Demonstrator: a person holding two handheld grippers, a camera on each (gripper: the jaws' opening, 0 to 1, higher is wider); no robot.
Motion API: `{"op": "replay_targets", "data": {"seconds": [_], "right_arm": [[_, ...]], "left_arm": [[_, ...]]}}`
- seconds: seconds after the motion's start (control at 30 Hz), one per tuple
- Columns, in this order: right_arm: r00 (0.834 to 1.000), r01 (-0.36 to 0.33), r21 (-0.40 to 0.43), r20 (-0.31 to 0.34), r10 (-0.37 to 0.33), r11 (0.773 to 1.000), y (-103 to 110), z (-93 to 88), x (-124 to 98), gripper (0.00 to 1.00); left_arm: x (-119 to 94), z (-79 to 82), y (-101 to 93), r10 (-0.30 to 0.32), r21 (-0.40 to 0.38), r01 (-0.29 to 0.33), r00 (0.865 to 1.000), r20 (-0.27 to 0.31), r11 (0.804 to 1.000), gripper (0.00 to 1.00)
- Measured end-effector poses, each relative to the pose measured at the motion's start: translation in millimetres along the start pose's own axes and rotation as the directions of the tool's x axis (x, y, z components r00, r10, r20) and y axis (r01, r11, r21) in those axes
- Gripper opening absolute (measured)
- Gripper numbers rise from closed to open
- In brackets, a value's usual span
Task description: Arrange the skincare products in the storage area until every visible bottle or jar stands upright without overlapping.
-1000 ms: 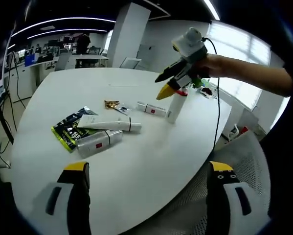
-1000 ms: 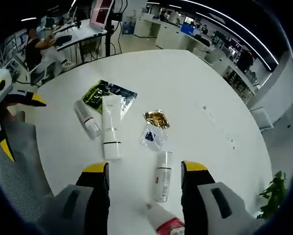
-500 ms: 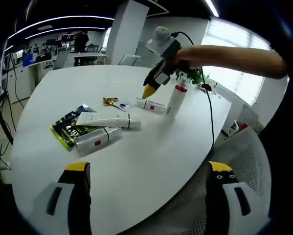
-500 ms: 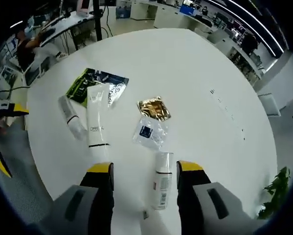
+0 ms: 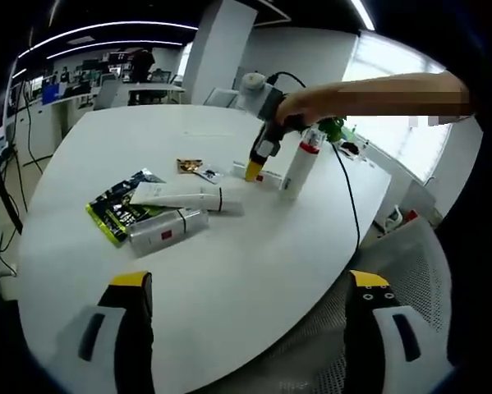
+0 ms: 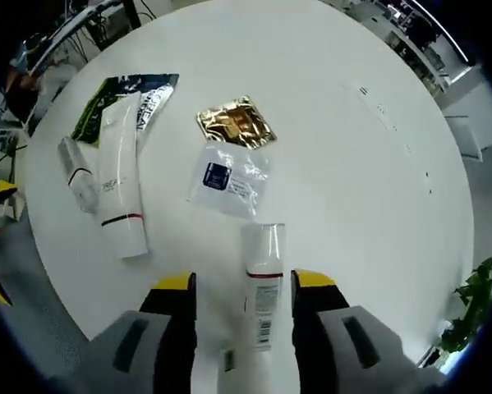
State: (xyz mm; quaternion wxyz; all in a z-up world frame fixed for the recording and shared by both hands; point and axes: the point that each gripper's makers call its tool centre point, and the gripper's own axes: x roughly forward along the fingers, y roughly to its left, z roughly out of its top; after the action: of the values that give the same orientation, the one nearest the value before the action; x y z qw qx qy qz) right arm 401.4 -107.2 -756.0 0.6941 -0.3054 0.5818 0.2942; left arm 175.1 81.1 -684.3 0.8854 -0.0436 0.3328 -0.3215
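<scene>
Two yellow-tipped jaws of the right gripper (image 6: 241, 287) stand apart at the bottom centre of the right gripper view, with a small bottle (image 6: 262, 283) lying flat between them, not visibly clamped. Above it lie a clear sachet (image 6: 229, 179) and a gold sachet (image 6: 236, 123); a white tube (image 6: 120, 182) lies at left. In the left gripper view, the left gripper (image 5: 250, 283) is wide open and empty at the bottom, and a red-capped bottle (image 5: 299, 164) stands upright at upper centre on the white table (image 5: 254, 254).

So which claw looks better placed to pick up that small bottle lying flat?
The right claw: its open jaws already straddle the lying small bottle. The left claw hangs back at the table edge.
</scene>
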Motion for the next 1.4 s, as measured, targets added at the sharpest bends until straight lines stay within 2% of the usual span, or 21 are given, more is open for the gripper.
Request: {"op": "replay_targets", "data": {"seconds": [0.1,0.23,0.4,0.47,0.6,0.63,0.67,0.7,0.77,0.97,1.1,1.2,1.3,1.4], "right_arm": [[1.0,-0.017,0.011,-0.008,0.017,1.0,0.3,-2.4,3.5,0.4],[1.0,-0.007,0.017,-0.007,0.007,1.0,-3.2,-6.4,7.4,0.31],[0.999,-0.028,0.03,-0.018,0.029,0.999,-3.0,-11.8,12.1,0.31],[0.999,-0.043,0.046,-0.011,0.044,0.998,-2.8,-8.3,12.5,0.3],[0.997,-0.072,0.016,-0.001,0.072,0.997,4.2,-8.2,12.7,0.26],[0.998,-0.067,-0.007,-0.003,0.067,0.998,2.9,-7.4,12.9,0.25],[0.997,-0.076,-0.063,0.011,0.077,0.995,4.7,-3.9,13.1,0.22],[0.998,-0.059,-0.104,0.024,0.062,0.993,5.7,-1.7,12.8,0.21],[0.998,-0.059,-0.079,0.005,0.06,0.995,9.9,-4.7,11.3,0.2],[0.998,-0.055,-0.098,0.015,0.057,0.994,5.8,-2.7,11.6,0.19],[1.0,-0.008,-0.16,0.028,0.013,0.987,7.3,-1.7,9.7,0.19],[0.998,0.039,-0.205,0.051,-0.029,0.978,3.6,4.8,9.8,0.19],[0.994,0.044,-0.179,0.109,-0.025,0.983,7.1,13.4,4.0,0.19],[0.99,0.046,-0.2,0.143,-0.017,0.979,17.5,17.5,-10.0,0.19]], "left_arm": [[0.2,-1.1,0.9,0.002,-0.006,-0.002,1.0,-0.004,1.0,0.9],[0.0,-1.2,2.4,0.01,-0.014,-0.01,1.0,-0.006,1.0,0.9],[0.5,-2.8,2.8,0.011,-0.019,-0.011,1.0,-0.012,1.0,0.9],[0.3,-2.2,2.9,0.013,-0.025,-0.013,1.0,-0.012,1.0,0.9],[0.2,-2.2,3.1,0.016,-0.03,-0.016,1.0,-0.013,0.999,0.89],[0.3,-2.7,3.0,0.015,-0.03,-0.016,1.0,-0.015,0.999,0.89],[0.5,-2.7,3.0,0.015,-0.029,-0.016,1.0,-0.016,0.999,0.89],[0.6,-2.7,3.0,0.015,-0.028,-0.016,1.0,-0.016,0.999,0.89],[0.8,-2.7,3.3,0.016,-0.03,-0.016,1.0,-0.018,0.999,0.89],[-0.6,0.3,4.2,0.022,-0.04,-0.022,1.0,-0.003,0.999,0.89],[-1.5,3.2,4.5,0.022,-0.045,-0.022,1.0,0.009,0.999,0.88],[-1.3,5.8,5.2,0.027,-0.053,-0.026,1.0,0.015,0.998,0.88],[-1.7,10.5,2.0,0.02,-0.047,-0.019,0.999,0.025,0.999,0.88],[-2.3,12.0,0.0,0.019,-0.042,-0.018,0.999,0.034,0.999,0.88]]}}
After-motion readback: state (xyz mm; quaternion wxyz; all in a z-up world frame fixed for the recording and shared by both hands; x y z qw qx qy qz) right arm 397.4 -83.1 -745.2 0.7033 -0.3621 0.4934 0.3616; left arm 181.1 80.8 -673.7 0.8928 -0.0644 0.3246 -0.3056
